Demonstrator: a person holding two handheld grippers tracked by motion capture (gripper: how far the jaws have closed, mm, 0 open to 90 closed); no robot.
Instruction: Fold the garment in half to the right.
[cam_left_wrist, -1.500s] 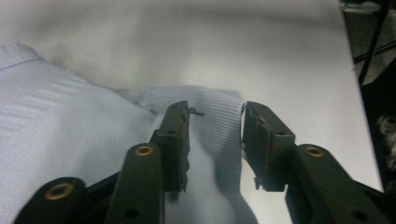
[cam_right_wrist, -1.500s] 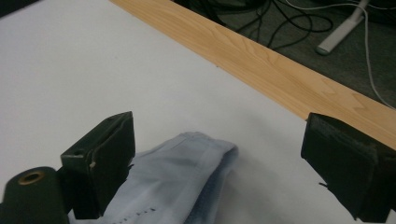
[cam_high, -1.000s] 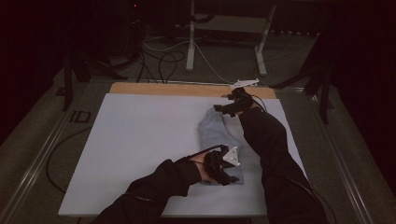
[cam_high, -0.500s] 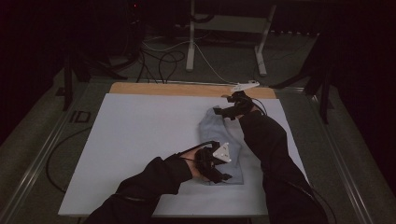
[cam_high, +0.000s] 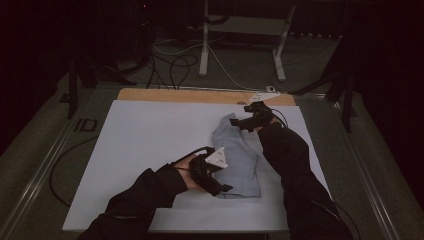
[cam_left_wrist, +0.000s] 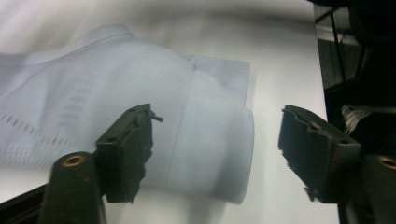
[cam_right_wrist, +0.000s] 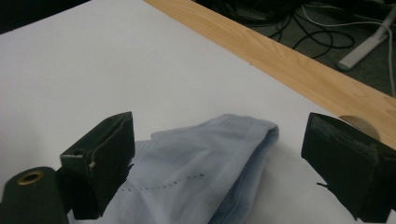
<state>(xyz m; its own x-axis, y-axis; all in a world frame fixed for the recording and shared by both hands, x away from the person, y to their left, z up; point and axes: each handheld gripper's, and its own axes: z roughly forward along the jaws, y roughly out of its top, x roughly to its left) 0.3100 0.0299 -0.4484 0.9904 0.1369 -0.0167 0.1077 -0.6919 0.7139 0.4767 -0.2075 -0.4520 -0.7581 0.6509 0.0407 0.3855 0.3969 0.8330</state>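
Observation:
A light blue folded garment (cam_high: 235, 155) lies on the right half of the white table top (cam_high: 150, 140). My left gripper (cam_high: 220, 182) hovers at the garment's near left edge. In the left gripper view its jaws (cam_left_wrist: 217, 121) stand open and have just been opening. The folded cloth (cam_left_wrist: 201, 140) lies below and between them, and the pads do not press it. My right gripper (cam_high: 241, 121) sits at the garment's far end. In the right gripper view its jaws (cam_right_wrist: 222, 126) are wide open, with the cloth's far tip (cam_right_wrist: 201, 182) between them and untouched.
A bare wooden strip (cam_high: 200, 95) runs along the table's far edge. Beyond it, on the floor, are cables (cam_high: 170, 65) and the legs of a metal stand (cam_high: 205, 45). The left half of the white top lies bare.
My left hand has moved left along the garment's near end, and its jaws have opened. My right hand has stayed where it was.

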